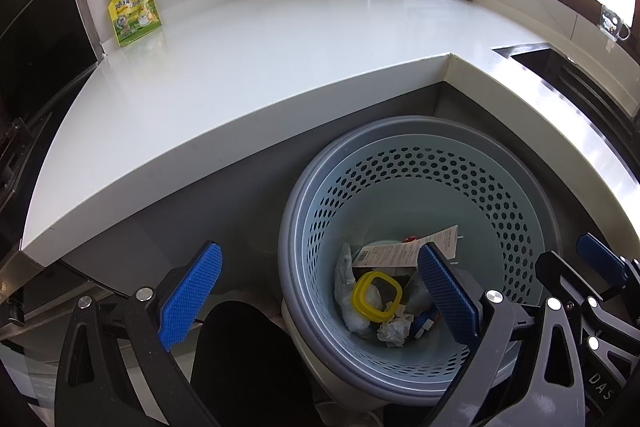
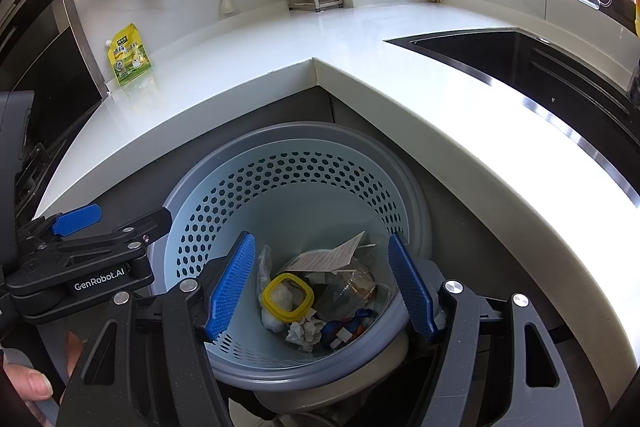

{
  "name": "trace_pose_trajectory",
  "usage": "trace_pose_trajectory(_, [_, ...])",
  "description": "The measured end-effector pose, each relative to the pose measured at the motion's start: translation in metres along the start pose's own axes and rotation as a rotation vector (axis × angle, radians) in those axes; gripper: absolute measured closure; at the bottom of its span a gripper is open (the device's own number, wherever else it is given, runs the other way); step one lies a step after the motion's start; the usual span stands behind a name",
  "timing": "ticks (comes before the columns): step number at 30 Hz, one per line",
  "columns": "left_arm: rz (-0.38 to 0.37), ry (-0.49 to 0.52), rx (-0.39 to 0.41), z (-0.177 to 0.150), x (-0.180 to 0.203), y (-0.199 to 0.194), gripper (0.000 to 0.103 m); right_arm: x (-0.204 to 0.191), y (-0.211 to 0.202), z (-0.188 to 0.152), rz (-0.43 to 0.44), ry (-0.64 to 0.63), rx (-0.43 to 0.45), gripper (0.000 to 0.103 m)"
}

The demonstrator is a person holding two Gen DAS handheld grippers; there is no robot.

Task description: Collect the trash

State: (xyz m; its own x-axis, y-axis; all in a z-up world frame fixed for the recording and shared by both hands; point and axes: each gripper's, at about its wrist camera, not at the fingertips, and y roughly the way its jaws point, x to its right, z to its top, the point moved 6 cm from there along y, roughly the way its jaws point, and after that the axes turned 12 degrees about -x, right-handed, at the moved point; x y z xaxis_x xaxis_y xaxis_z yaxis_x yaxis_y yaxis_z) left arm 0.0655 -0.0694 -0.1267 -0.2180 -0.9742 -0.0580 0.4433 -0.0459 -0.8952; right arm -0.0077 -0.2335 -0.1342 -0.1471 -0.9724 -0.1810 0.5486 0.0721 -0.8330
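Right wrist view: right claw point(image 2: 320, 291) spread wide, empty, above the trash bin point(image 2: 224, 163); left claw point(image 1: 320, 291) likewise.

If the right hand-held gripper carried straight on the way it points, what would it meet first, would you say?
Probably the trash in the perforated bin, most likely the yellow square ring; the right hand-held gripper is open and empty, though depth is unclear.
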Motion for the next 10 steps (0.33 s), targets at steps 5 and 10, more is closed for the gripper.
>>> trace_pose_trajectory(5, [0.004,0.013,-0.007,0.001,0.002,0.004,0.006,0.001,0.005,0.000,0.004,0.006,-0.011,0.037])
trace_pose_trajectory(10, [0.008,0.013,-0.007,0.003,0.002,0.006,0.006,0.002,0.011,0.002,0.004,0.009,-0.019,0.037])
